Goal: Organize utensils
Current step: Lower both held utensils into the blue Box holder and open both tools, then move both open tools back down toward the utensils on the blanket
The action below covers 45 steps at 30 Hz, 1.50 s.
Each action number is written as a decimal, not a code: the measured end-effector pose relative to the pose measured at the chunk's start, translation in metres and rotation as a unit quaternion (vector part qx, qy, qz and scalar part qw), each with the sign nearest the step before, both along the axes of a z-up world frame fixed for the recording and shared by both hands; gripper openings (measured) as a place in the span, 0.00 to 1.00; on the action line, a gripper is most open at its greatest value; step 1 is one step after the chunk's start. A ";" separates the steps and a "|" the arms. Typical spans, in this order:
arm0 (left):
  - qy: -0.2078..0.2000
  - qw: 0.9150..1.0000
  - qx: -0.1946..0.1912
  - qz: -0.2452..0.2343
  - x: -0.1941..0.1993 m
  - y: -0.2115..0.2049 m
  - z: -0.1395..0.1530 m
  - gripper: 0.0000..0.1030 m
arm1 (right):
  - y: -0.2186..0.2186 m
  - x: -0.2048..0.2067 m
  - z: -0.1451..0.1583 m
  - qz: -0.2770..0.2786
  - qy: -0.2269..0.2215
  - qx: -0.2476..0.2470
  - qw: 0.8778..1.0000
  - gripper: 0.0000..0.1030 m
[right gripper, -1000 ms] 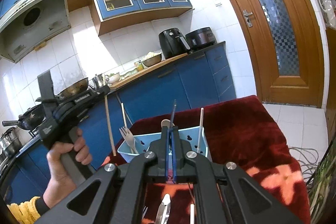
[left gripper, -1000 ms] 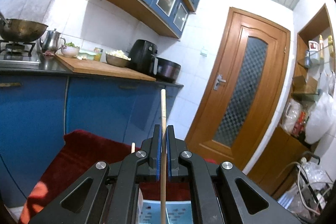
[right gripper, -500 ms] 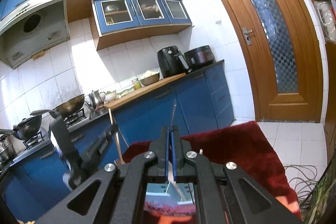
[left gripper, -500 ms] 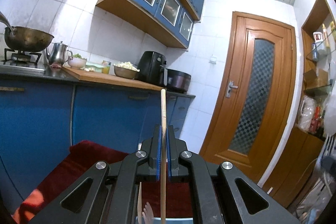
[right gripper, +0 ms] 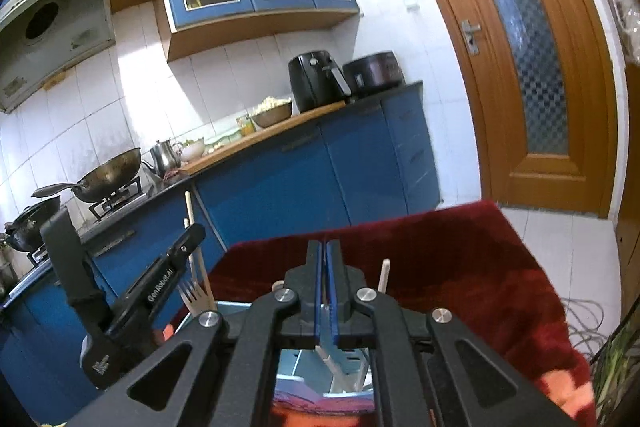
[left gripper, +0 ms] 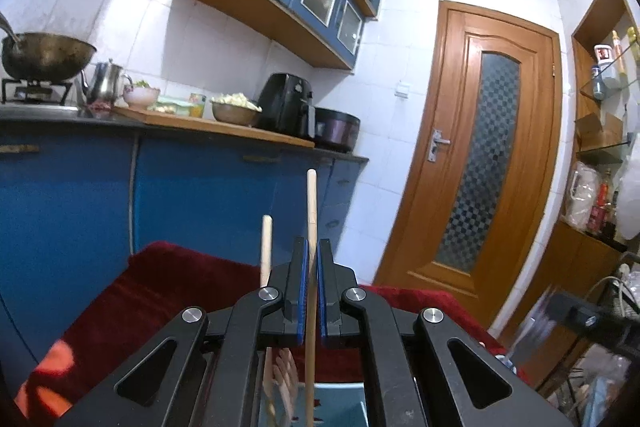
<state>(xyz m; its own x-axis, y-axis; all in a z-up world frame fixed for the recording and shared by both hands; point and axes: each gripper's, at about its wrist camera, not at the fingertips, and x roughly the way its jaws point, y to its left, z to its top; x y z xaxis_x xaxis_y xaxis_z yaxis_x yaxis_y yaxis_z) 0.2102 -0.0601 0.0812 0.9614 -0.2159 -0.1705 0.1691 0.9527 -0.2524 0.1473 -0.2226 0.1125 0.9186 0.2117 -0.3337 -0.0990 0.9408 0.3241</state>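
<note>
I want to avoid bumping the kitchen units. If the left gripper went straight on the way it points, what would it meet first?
Probably the blue cabinet fronts beyond the red cloth; the left gripper, shut on a wooden chopstick, faces them, though depth is unclear.

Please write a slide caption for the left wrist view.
Left tool shut on an upright chopstick above the blue holder.

**One brand mark legible**

In the right wrist view, white lettering reading "GenRobot.AI" runs along the black arm of the left gripper, at about eight o'clock in the frame. A second small white print sits lower on the same tool's body, near seven o'clock, too blurred to read. In the left wrist view, jars on the shelf at two o'clock carry labels too small to read.
</note>
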 end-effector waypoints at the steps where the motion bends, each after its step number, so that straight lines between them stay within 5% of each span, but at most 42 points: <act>1: 0.003 1.000 0.000 -0.002 0.000 0.000 0.000 0.08 | -0.002 0.000 -0.001 0.000 0.003 0.006 1.000 0.05; 8: 0.012 1.000 0.006 -0.013 -0.011 -0.002 0.007 0.23 | -0.007 -0.008 0.002 -0.003 -0.002 0.011 1.000 0.07; 30: 0.083 0.995 0.025 -0.046 -0.080 0.027 0.018 0.24 | 0.009 -0.069 0.009 0.003 0.017 0.012 1.000 0.15; 45: 0.143 0.986 0.049 -0.066 -0.129 0.041 0.004 0.24 | 0.016 -0.111 -0.014 -0.002 0.061 -0.002 0.998 0.16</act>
<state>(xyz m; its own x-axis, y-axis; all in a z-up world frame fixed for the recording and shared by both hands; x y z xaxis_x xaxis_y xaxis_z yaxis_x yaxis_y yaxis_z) 0.0810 -0.0189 0.0847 0.8359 -0.3048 -0.4564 0.2283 0.9493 -0.2160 0.0358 -0.2069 0.0984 0.8714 0.2066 -0.4449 -0.0553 0.9425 0.3295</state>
